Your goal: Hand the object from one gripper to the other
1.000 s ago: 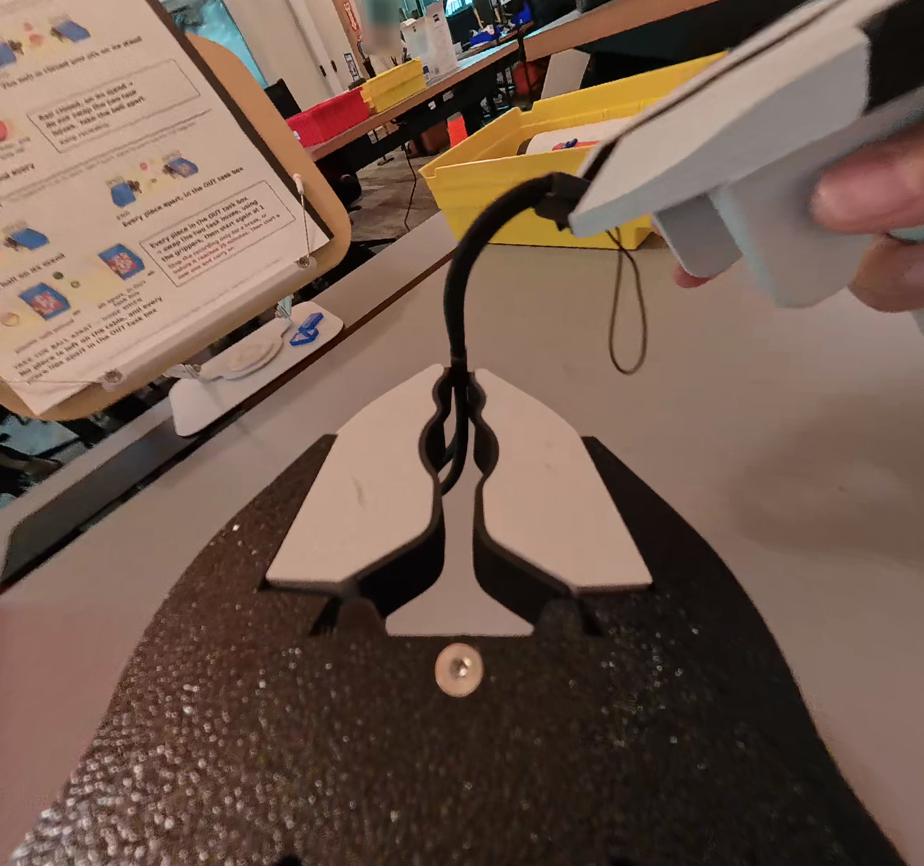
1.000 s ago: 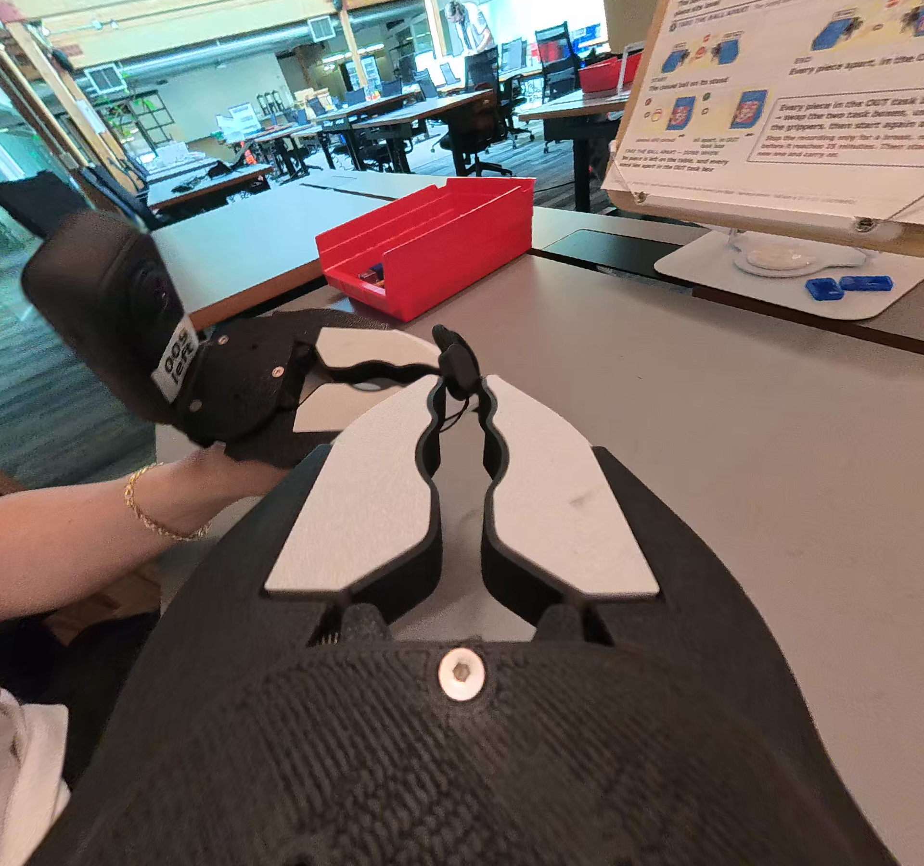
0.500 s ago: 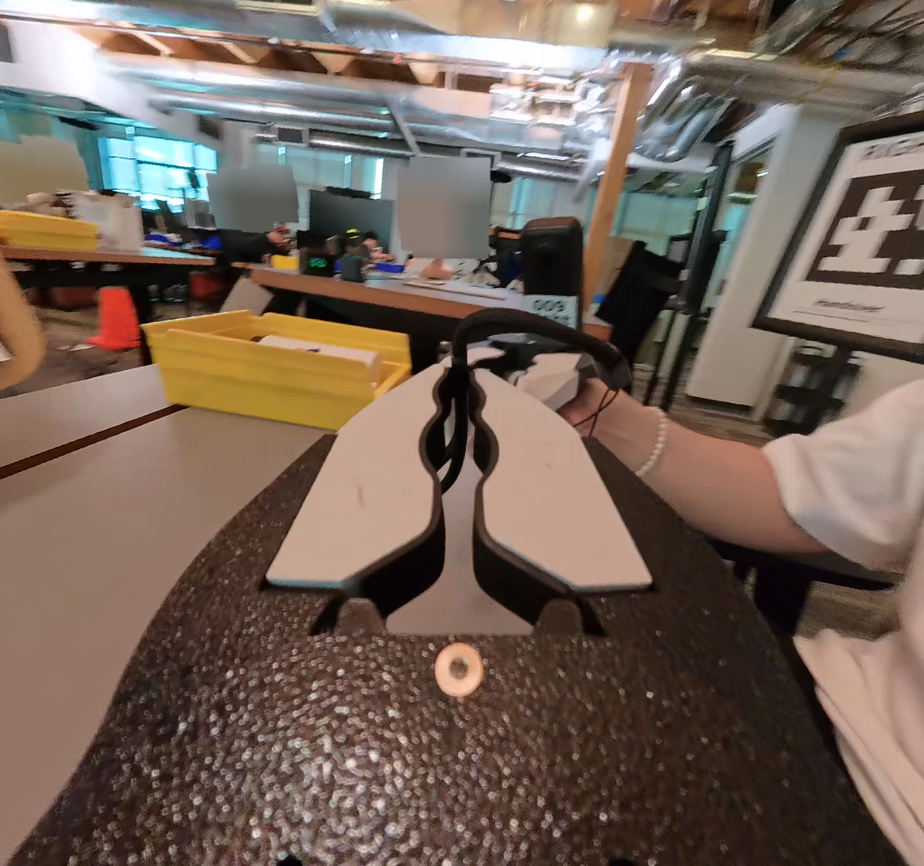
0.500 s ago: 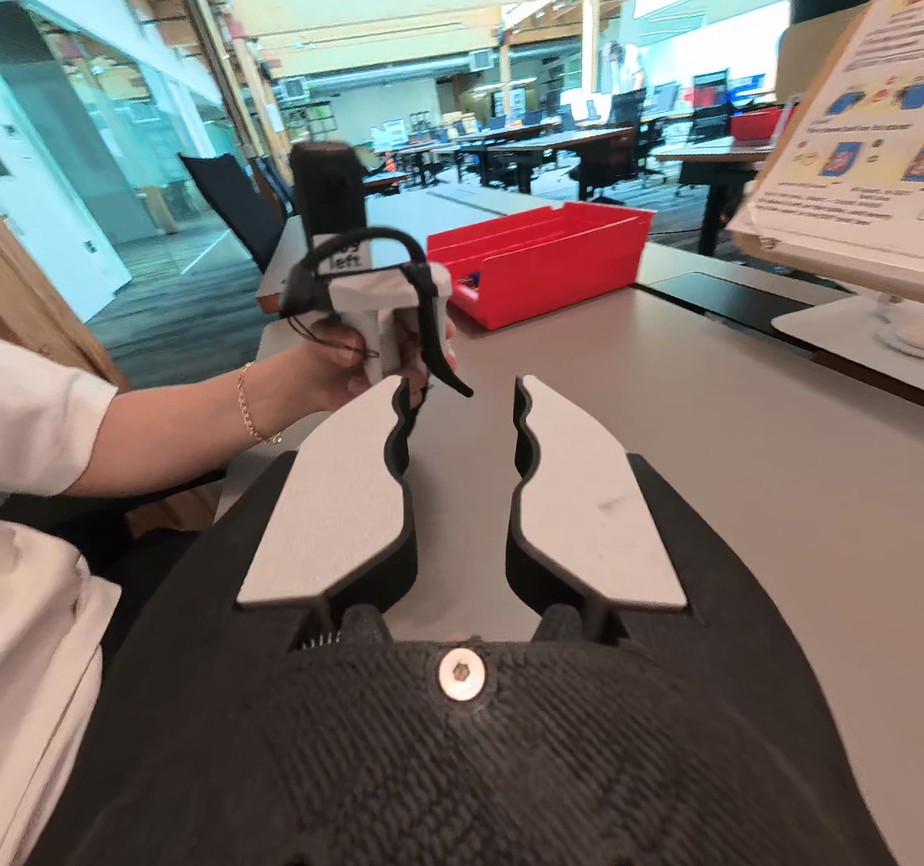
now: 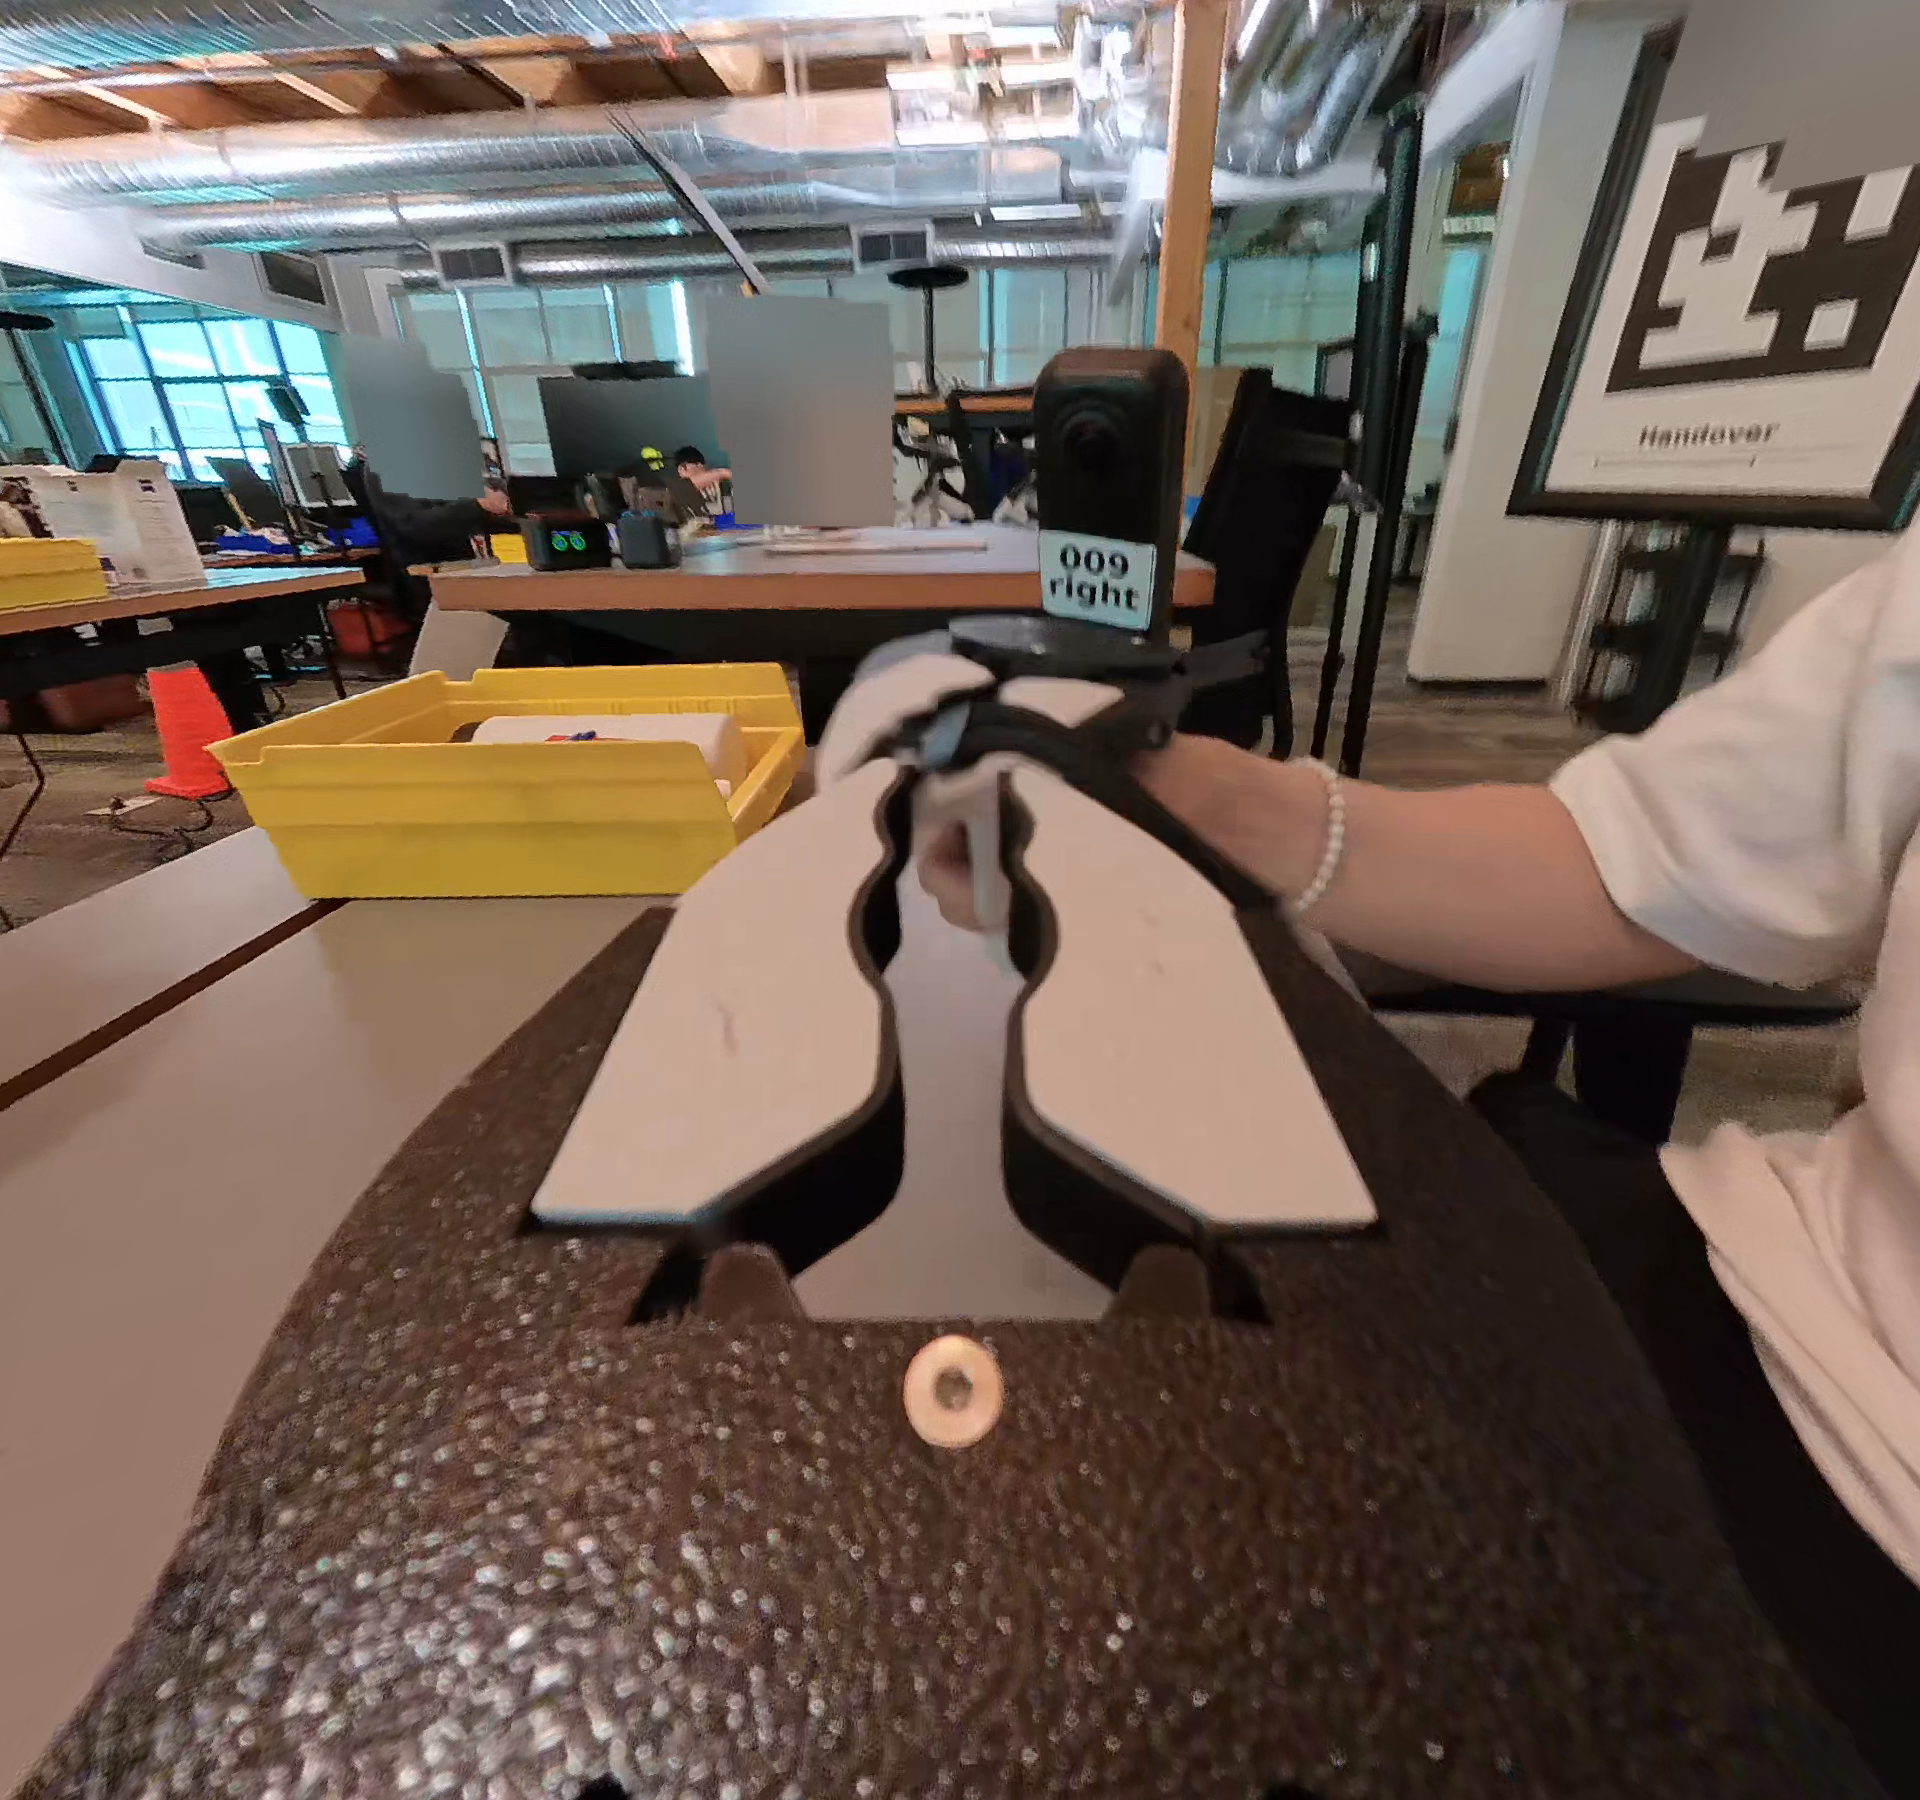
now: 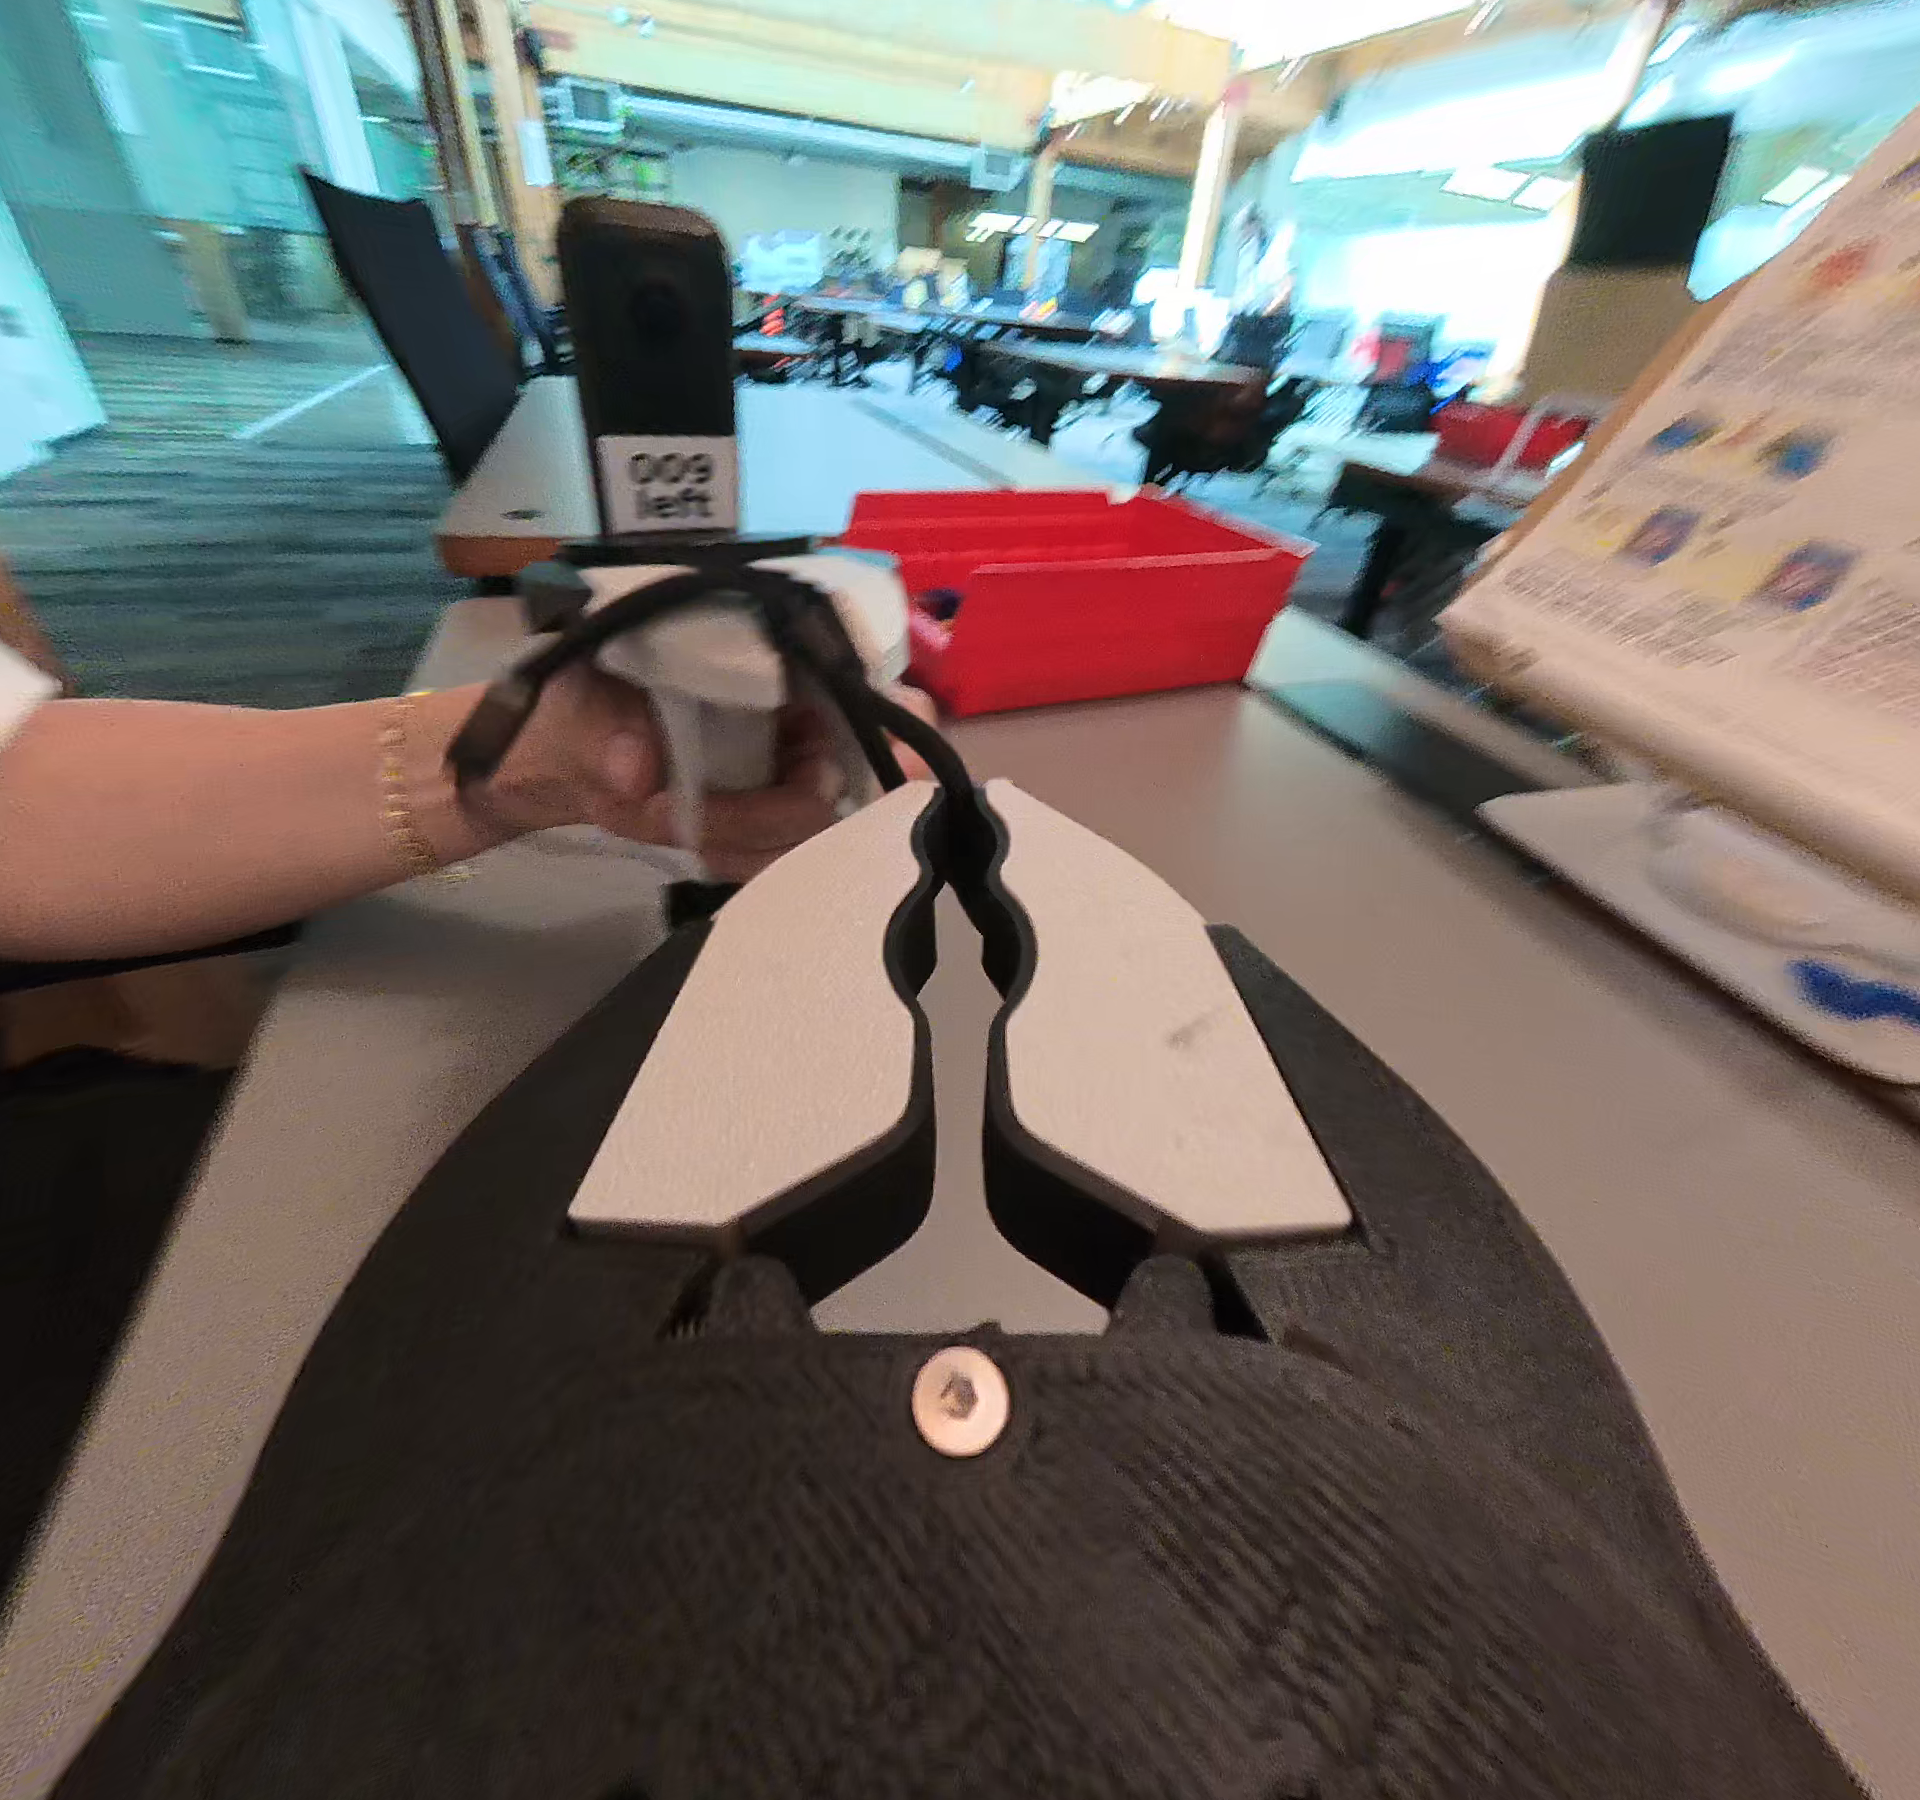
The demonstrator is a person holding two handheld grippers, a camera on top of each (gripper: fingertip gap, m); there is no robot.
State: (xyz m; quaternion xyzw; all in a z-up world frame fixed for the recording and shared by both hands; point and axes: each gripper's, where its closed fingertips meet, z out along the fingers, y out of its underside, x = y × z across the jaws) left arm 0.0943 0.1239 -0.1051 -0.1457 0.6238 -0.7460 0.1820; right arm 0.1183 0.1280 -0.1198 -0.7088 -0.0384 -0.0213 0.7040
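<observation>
The black cable is clamped between my right gripper fingertips, arching over to my left gripper, whose jaws stand parted and empty, near the red bin.

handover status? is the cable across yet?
Done: the right gripper is shut on the black cable, and the left gripper has its jaws apart with nothing between them, so the pass looks made. In hand: the cable's far end arcs over the left gripper's body. Left: probably just drawing it clear.
</observation>
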